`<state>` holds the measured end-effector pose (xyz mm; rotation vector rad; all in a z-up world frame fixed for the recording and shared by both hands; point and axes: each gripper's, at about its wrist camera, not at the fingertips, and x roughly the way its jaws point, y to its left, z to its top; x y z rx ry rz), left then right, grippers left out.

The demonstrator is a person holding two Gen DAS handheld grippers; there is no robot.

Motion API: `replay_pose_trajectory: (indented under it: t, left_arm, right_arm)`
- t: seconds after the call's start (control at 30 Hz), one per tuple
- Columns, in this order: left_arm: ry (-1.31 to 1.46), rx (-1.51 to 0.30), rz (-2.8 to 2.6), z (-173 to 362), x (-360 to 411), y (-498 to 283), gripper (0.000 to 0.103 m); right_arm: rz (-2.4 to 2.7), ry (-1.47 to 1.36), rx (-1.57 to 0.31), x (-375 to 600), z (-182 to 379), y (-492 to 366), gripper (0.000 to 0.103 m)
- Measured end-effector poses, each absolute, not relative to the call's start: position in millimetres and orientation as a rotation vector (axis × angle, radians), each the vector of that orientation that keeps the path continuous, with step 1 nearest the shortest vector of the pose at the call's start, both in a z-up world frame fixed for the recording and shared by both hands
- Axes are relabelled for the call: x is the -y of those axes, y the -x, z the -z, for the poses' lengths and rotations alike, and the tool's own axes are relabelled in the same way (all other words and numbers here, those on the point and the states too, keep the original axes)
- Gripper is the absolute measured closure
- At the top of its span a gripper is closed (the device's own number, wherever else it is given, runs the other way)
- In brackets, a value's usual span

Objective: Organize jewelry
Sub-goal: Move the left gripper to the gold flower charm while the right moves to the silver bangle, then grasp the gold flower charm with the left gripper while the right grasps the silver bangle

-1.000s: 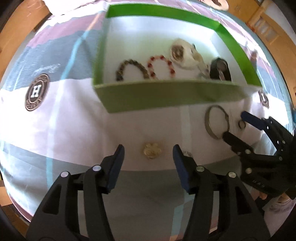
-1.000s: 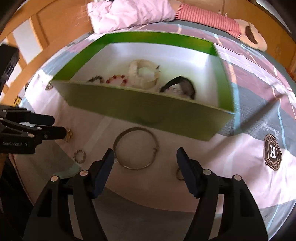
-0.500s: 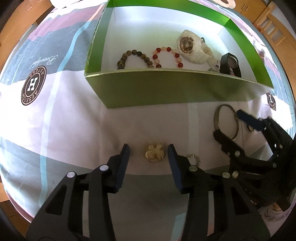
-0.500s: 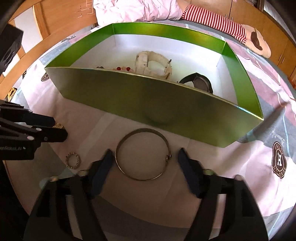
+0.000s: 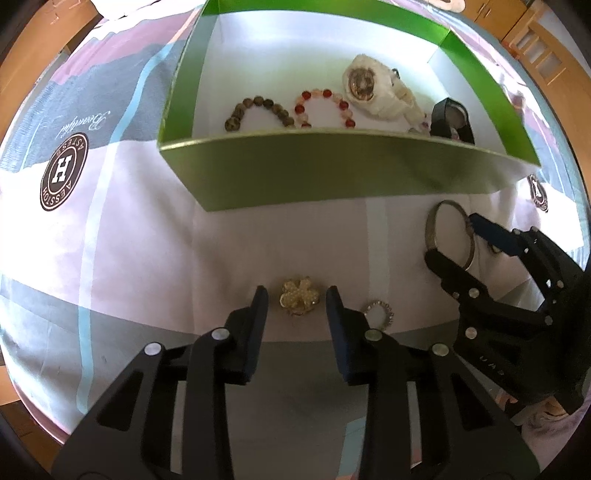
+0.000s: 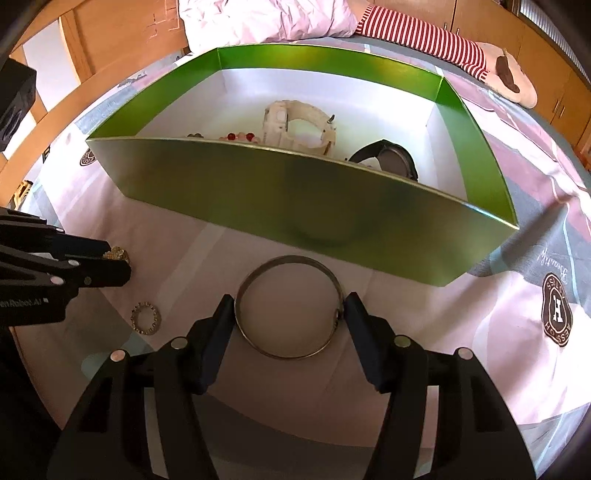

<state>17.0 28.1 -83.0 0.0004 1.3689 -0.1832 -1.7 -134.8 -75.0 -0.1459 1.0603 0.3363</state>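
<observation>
A gold flower brooch (image 5: 298, 296) lies on the cloth between the fingers of my left gripper (image 5: 296, 300), which is open around it with gaps on both sides. A silver bangle (image 6: 290, 306) lies between the fingers of my right gripper (image 6: 290, 308), whose pads sit at its two sides; the bangle rests on the cloth. The bangle (image 5: 448, 236) and right gripper (image 5: 461, 240) also show in the left wrist view. A small rhinestone ring (image 5: 378, 312) lies right of the brooch. The green box (image 5: 332, 173) holds a brown bead bracelet (image 5: 258, 110), a red bead bracelet (image 5: 325, 107), a white watch (image 5: 373, 92) and a black watch (image 5: 452, 120).
The box's near wall (image 6: 295, 206) stands just beyond both grippers. The cloth (image 5: 110, 240) has pink, grey and blue stripes with round logo badges (image 5: 62, 170). A pillow (image 6: 266, 18) and a striped plush toy (image 6: 443, 48) lie behind the box. Wooden furniture surrounds.
Both grippers have moved forward and down. The left fingers now flank the brooch more closely. The right fingers have narrowed onto the sides of the bangle.
</observation>
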Motion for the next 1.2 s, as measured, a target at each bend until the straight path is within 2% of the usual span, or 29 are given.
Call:
replay_pose_trajectory:
  t: [0.2, 0.5, 0.63, 1.2]
  left_arm:
    - [0.008, -1.369, 0.172, 84, -32, -19, 0.075]
    - [-0.014, -1.356, 0.172, 86, -27, -14, 0.075]
    - [-0.011, -1.355, 0.171, 84, -26, -15, 0.082]
    - [-0.042, -1.254, 0.173, 59, -23, -13, 0.082]
  right_arm:
    - [-0.335, 0.16, -1.053, 134, 75, 3, 0.041]
    - [-0.33, 0.19, -1.037, 131, 74, 5, 0.041]
    - [-0.332, 0.17, -1.04, 132, 74, 5, 0.042]
    - [-0.311, 0.152, -1.027, 141, 64, 6, 0.042]
